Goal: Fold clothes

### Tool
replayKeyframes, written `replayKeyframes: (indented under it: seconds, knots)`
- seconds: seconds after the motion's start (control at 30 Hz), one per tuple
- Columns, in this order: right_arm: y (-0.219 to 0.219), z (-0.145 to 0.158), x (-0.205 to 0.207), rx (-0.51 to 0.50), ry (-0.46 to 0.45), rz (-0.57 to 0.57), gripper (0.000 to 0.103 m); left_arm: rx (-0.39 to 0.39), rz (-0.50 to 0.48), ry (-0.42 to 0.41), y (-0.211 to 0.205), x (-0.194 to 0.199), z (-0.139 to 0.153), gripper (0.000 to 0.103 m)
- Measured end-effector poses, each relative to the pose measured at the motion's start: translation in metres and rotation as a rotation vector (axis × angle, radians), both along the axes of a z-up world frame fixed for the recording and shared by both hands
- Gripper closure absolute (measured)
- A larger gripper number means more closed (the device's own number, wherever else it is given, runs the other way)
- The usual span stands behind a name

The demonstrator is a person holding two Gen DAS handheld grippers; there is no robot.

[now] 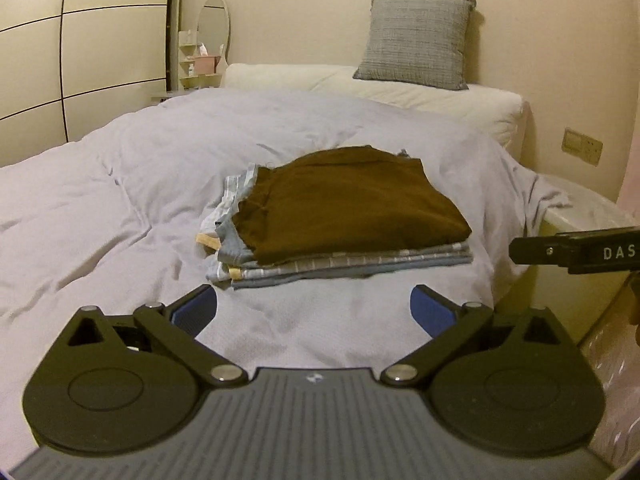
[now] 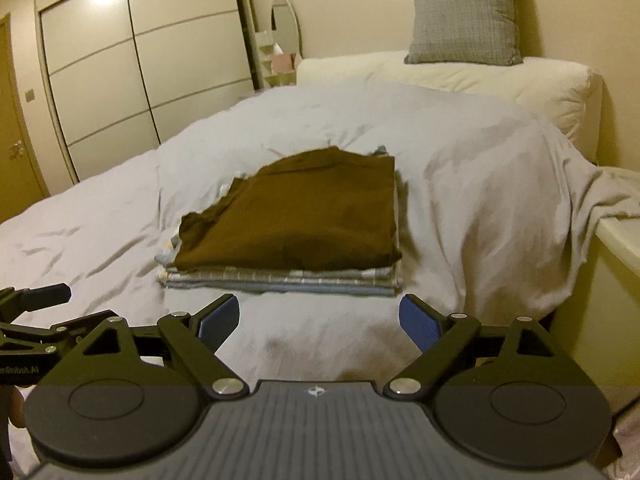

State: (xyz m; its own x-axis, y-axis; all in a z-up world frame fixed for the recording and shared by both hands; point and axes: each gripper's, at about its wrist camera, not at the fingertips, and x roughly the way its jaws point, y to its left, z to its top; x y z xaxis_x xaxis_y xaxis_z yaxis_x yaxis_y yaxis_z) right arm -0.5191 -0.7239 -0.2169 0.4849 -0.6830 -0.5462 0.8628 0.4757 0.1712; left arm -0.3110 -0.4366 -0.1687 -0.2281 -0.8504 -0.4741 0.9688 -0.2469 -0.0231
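Observation:
A folded brown garment (image 1: 352,204) (image 2: 304,216) lies on top of a stack of folded grey striped clothes (image 1: 360,266) (image 2: 288,280) on the bed. My left gripper (image 1: 314,312) hovers just short of the stack's near edge, open, with nothing between its blue pads (image 1: 196,312). My right gripper (image 2: 319,318) is likewise open and empty in front of the stack, its blue pads (image 2: 420,320) apart. Part of the right gripper's body (image 1: 576,250) shows at the right edge of the left wrist view, and the left gripper's linkage (image 2: 36,320) at the left edge of the right wrist view.
The stack rests on a pale lilac duvet (image 1: 120,200) (image 2: 480,184). A white pillow (image 1: 400,88) and a grey cushion (image 1: 416,42) sit at the head. Wardrobe doors (image 2: 120,72) stand to the left. The bed's right edge (image 2: 616,248) drops off beside a wall.

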Motion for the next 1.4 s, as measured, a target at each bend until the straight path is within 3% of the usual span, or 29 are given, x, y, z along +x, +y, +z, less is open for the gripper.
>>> replayKeyframes:
  seconds: [0.43, 0.83, 1.4]
  knots:
    - [0.014, 0.003, 0.002, 0.027, 0.056, -0.002, 0.014, 0.044, 0.057, -0.036, 0.014, -0.004, -0.010, 0.001]
    - [0.011, 0.000, -0.010, 0.064, 0.042, -0.023, 0.014, 0.077, 0.058, -0.061, 0.016, -0.018, -0.014, 0.001]
    - [0.017, 0.007, -0.010, 0.078, 0.039, -0.019, 0.014, 0.081, 0.067, -0.022, 0.021, -0.021, 0.004, 0.001]
